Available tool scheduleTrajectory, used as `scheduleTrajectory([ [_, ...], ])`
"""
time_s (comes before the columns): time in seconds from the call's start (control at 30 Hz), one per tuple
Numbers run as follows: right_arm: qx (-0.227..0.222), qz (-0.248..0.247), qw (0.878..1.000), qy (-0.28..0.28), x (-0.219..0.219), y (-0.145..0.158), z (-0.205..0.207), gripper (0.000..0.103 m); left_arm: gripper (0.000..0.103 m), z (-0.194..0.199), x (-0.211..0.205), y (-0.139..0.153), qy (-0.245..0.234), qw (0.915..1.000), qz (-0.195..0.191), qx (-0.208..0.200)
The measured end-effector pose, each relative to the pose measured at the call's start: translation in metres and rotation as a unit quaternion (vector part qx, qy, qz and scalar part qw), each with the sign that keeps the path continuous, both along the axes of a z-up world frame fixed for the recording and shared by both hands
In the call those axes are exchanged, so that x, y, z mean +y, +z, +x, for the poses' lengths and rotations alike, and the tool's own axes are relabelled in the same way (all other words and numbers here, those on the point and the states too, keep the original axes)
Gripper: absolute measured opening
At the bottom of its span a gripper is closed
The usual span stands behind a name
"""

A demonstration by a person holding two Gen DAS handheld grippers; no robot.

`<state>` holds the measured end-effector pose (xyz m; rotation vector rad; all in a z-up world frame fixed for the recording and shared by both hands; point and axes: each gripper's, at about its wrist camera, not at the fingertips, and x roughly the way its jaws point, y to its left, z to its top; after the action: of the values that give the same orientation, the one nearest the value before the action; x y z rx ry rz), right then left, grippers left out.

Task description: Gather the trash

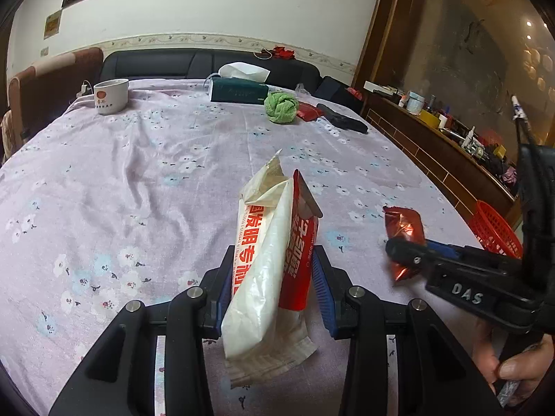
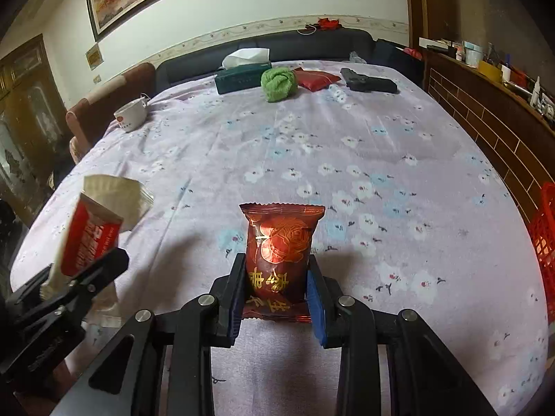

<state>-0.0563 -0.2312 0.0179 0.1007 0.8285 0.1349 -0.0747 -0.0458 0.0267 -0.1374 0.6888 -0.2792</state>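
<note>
I am looking across a tabletop (image 2: 347, 180) draped in a pale lilac cloth with small flowers, a dark sofa and a white wall with a framed painting behind it. At the far left corner stands a white cup (image 1: 111, 96). Along the far edge, moving right, come a dark green tissue box (image 1: 239, 91), a balled green towel (image 1: 281, 106), a flat red packet (image 2: 314, 78) and a black object (image 2: 368, 83) that I think is shaped like a pistol, though the view is too small to be sure.

Near me, my left hand-held gripper (image 1: 270, 286) is clamped on a white and red wrapper (image 1: 267, 263), which stands up out of the jaws over the near edge, its torn top open. To its right, my right hand-held gripper (image 2: 275, 289) is clamped on a dark red snack packet (image 2: 279, 253) with gold print, held upright just above the cloth. Beyond the tabletop's right edge sits a red plastic basket (image 1: 496, 230), beside a wooden cabinet cluttered with small things.
</note>
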Motion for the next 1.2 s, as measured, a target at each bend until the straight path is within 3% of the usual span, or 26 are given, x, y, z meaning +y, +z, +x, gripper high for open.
scheduleTrajectory([
  [0.4,-0.049,0.009,0.999,-0.022,-0.006,0.0,-0.008,0.034,0.04,-0.007,-0.005,0.002,0.006,0.9995,0.019,-0.023],
  [1.2,-0.05,0.019,0.998,-0.022,-0.008,0.001,-0.012,0.034,0.04,-0.006,-0.008,0.002,0.003,0.9993,0.029,-0.026],
])
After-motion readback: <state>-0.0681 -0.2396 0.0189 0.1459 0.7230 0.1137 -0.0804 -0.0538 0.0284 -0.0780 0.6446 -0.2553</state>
